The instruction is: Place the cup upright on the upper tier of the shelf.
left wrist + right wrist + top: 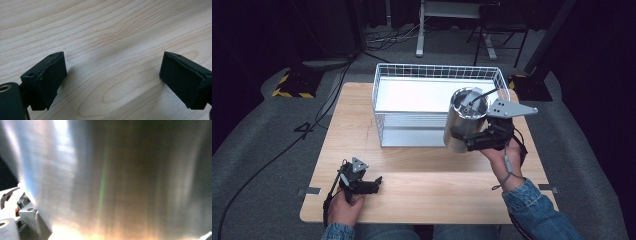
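Bench [422, 172]: pale wood-grain top, carrying a white wire basket [384, 100] toward its far side.

Right tongs [462, 140]: held up off the bench in the person's right hand [502, 160], clamped on the lower side wall of a steel can [464, 119]. The can is lifted clear of the bench, tilted, with its open mouth upward, and hangs at the near right corner of the basket, partly overlapping the basket's rim in the high view. The grey three-cornered plate [511, 108] of these tongs sits just right of the can's rim. In the right gripper view the can's brushed metal wall [112, 180] lies close against the camera, blurred.

Left tongs [377, 182]: low over the near left part of the bench, in the person's left hand [344, 205], well apart from the can and basket. Its jaws stand wide apart with nothing between them; in the left gripper view bare wood [112, 50] shows between the two black pads [50, 77].
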`<action>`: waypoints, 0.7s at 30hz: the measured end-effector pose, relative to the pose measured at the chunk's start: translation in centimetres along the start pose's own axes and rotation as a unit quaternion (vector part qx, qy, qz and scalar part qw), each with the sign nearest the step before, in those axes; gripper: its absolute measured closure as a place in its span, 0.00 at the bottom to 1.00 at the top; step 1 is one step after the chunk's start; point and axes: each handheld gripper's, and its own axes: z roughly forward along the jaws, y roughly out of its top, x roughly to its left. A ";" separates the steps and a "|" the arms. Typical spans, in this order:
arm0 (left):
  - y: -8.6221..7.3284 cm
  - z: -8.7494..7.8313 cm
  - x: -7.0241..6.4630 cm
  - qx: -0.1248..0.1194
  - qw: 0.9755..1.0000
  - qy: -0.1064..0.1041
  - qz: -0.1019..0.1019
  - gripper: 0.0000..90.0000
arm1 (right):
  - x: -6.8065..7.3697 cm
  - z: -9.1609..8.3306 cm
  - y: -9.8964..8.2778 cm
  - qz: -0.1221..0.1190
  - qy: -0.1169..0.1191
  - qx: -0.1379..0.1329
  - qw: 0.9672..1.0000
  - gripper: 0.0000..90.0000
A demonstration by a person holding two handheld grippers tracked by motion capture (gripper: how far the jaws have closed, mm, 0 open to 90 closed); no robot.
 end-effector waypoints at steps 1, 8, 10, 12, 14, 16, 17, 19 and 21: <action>0.0 0.0 0.0 0.000 1.000 0.001 0.000 0.09 | -0.2 0.2 0.3 0.001 0.001 -0.001 1.000 0.04; 0.0 0.0 0.0 0.000 1.000 0.002 -0.001 0.09 | -1.1 1.6 2.3 0.008 -0.001 -0.001 1.000 0.04; 0.1 0.0 0.0 0.000 1.000 0.002 -0.001 0.09 | -1.4 2.0 2.8 0.008 -0.003 0.002 1.000 0.04; 0.1 0.1 0.0 -0.001 1.000 0.002 -0.002 0.09 | -1.8 2.5 3.1 0.010 -0.004 0.004 1.000 0.04; 0.1 0.1 0.1 0.000 1.000 0.003 -0.002 0.09 | -2.2 3.1 3.5 0.011 -0.008 0.008 1.000 0.04; 0.1 0.1 0.1 -0.001 1.000 0.003 -0.002 0.09 | -2.6 3.7 3.8 0.008 -0.013 0.014 1.000 0.04; 0.2 0.1 0.1 0.000 1.000 0.003 -0.001 0.09 | -2.8 3.9 3.9 0.008 -0.015 0.015 1.000 0.04; 0.2 0.1 0.1 0.000 1.000 0.003 -0.001 0.09 | -3.4 4.5 4.3 0.009 -0.020 0.018 1.000 0.04; 0.2 0.1 0.1 0.000 1.000 0.003 -0.002 0.09 | -4.0 5.0 4.7 0.018 -0.022 0.017 0.999 0.04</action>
